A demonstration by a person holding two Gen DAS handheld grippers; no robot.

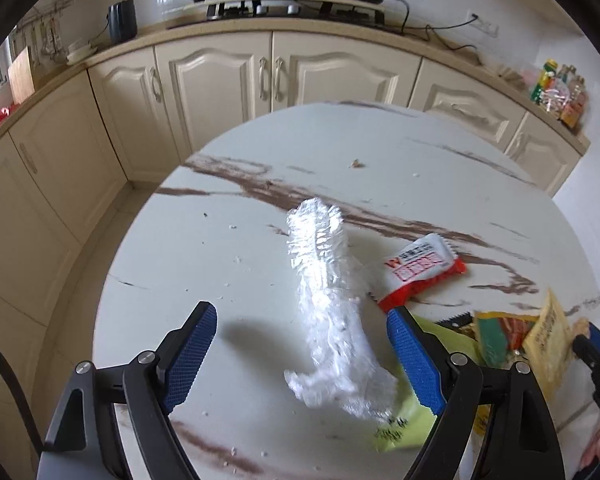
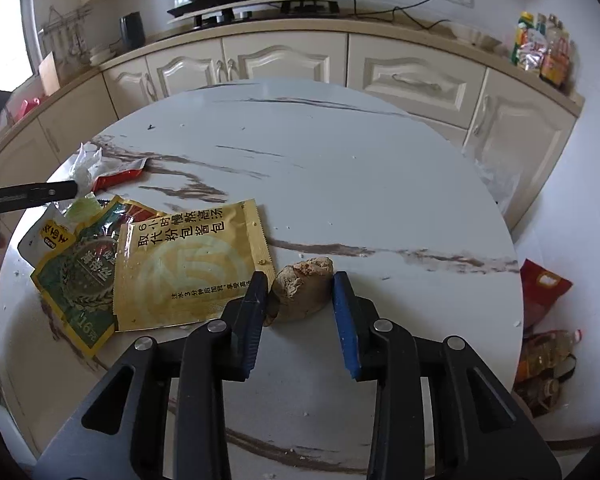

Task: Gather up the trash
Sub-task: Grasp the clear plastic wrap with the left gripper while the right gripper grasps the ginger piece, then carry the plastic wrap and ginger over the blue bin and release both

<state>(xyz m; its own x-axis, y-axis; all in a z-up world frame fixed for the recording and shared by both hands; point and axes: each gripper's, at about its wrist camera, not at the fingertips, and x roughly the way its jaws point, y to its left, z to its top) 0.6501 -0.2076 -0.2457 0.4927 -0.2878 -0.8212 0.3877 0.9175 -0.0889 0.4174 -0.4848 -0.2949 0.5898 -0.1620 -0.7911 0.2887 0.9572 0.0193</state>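
On the marbled round table (image 2: pixel 340 168) we hold our right gripper (image 2: pixel 300 284) with its jaws narrowed around a brown lump of food (image 2: pixel 302 288); the left pad touches it, the right stands just clear. Our left gripper (image 1: pixel 300 328), jaws wide apart, straddles crumpled clear plastic wrap (image 1: pixel 328 312). A gold sachet (image 2: pixel 192 264), a green packet (image 2: pixel 76 284) and a red-and-white wrapper (image 1: pixel 420 272) lie near the table's left edge.
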